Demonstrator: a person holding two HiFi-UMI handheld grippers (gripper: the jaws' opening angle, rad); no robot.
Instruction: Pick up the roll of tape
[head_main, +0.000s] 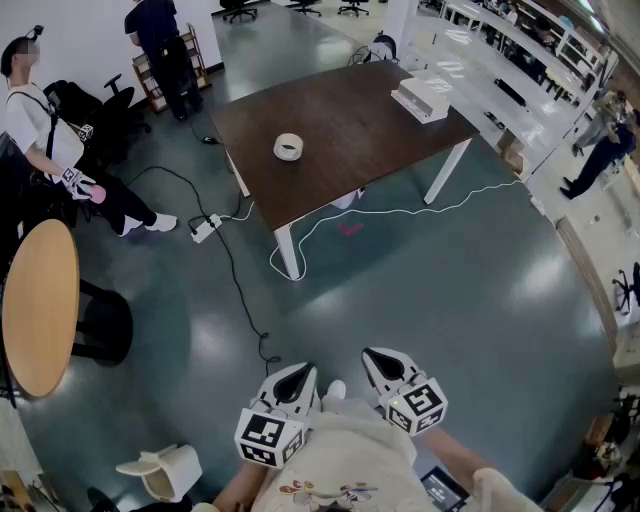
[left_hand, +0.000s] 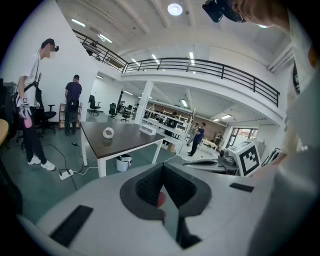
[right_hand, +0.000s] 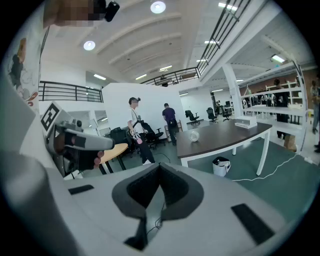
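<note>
The roll of tape (head_main: 288, 147) is a white ring lying flat on the dark brown table (head_main: 340, 150), far ahead across the floor. The left gripper view also shows the tape (left_hand: 108, 132), and so does the right gripper view (right_hand: 194, 135). My left gripper (head_main: 297, 376) and right gripper (head_main: 383, 360) are held side by side close to my body, well short of the table. Both point forward and slightly down. On each, the jaws are shut with nothing between them, as the left gripper (left_hand: 162, 169) and right gripper (right_hand: 160, 167) views show.
A white box (head_main: 425, 97) lies at the table's far right end. Cables (head_main: 232, 262) and a power strip (head_main: 205, 228) cross the floor before the table. A round wooden table (head_main: 40, 305) stands at left, and two people (head_main: 40, 120) (head_main: 160, 40) stand beyond it. A white bin (head_main: 165, 470) is near my feet.
</note>
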